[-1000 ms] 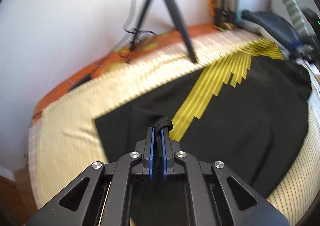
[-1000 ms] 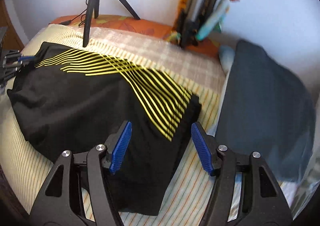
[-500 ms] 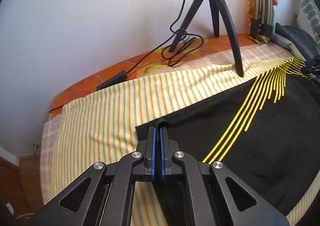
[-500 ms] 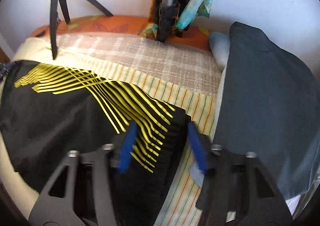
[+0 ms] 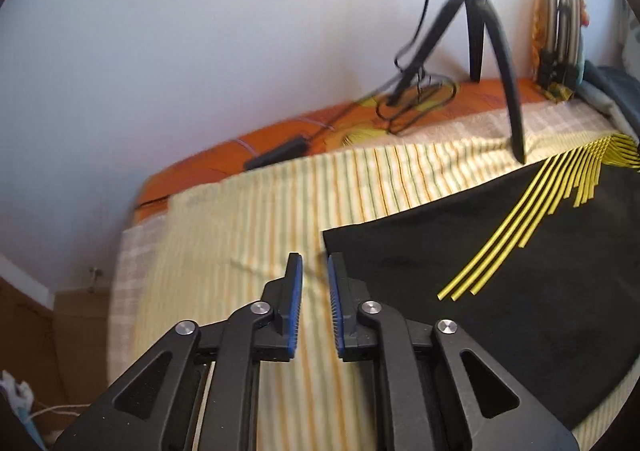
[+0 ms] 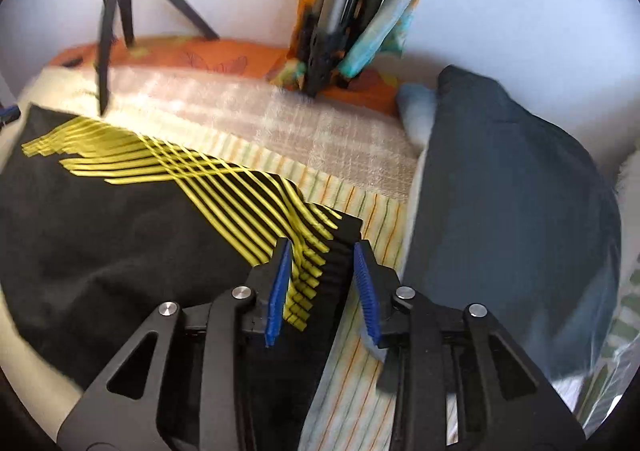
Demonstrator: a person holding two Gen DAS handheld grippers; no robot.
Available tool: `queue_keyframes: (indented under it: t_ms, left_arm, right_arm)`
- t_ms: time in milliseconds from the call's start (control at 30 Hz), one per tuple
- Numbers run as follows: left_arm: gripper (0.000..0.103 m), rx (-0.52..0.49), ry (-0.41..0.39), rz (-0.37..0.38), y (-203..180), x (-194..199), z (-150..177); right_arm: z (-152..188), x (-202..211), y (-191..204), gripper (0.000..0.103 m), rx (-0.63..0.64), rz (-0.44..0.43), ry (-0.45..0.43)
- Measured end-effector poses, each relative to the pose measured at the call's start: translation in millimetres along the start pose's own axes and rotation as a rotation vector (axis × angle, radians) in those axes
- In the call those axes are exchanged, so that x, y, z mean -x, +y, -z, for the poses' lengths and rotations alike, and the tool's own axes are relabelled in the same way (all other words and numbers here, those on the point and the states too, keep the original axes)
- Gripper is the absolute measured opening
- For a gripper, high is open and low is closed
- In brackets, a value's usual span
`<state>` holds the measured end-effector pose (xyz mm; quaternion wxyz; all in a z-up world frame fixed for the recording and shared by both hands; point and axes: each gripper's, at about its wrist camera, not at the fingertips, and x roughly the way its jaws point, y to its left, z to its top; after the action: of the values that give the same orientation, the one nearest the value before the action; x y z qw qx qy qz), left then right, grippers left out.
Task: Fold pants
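Black pants point(image 5: 500, 291) with yellow stripes lie flat on a striped yellow bed cover point(image 5: 240, 231). My left gripper point(image 5: 314, 271) is open and empty, just left of the pants' hem corner, over the bare cover. In the right wrist view the pants point(image 6: 100, 243) spread to the left, and their ribbed waistband end point(image 6: 332, 259) lies between the fingers of my right gripper point(image 6: 320, 251). The right gripper is open, its jaws standing either side of the waistband corner without pinching it.
A black tripod point(image 5: 484, 31) with a cable stands on the bed by the wall; it also shows in the right wrist view point(image 6: 116, 11). A dark blue pillow point(image 6: 512, 211) lies right of the pants. Folded items point(image 6: 344, 11) lean against the wall. The bed edge drops off at the left.
My left gripper let go of the pants' hem, opened and drew back to the left. My right gripper moved in over the waistband corner and narrowed its opening.
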<state>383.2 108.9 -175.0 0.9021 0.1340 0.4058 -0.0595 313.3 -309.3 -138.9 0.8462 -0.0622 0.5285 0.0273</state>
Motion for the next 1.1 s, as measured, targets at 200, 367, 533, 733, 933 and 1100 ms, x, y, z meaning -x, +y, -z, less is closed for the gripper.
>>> queue_keyframes:
  t_ms: [200, 367, 533, 733, 933, 1100]
  left_arm:
    - [0.016, 0.006, -0.058, 0.096, 0, 62, 22]
    - [0.016, -0.057, -0.067, 0.139, -24, 92, 49]
    - [0.016, -0.089, -0.049, 0.196, -45, 101, 69]
    - [0.017, -0.094, -0.007, 0.222, -59, 104, 91]
    - [0.017, -0.116, 0.014, 0.206, -64, 101, 104]
    - [0.017, -0.110, 0.040, 0.208, -60, 95, 113]
  right_arm:
    - [31, 75, 35, 0.044, -0.019, -0.226, -0.102]
    - [69, 98, 84, 0.044, 0.006, -0.376, -0.104]
    - [99, 96, 121, 0.044, 0.038, -0.425, -0.084]
    - [121, 76, 153, 0.044, 0.022, -0.533, -0.010]
    - [121, 43, 187, 0.044, 0.046, -0.546, 0.039]
    - [108, 19, 202, 0.044, 0.021, -0.546, 0.042]
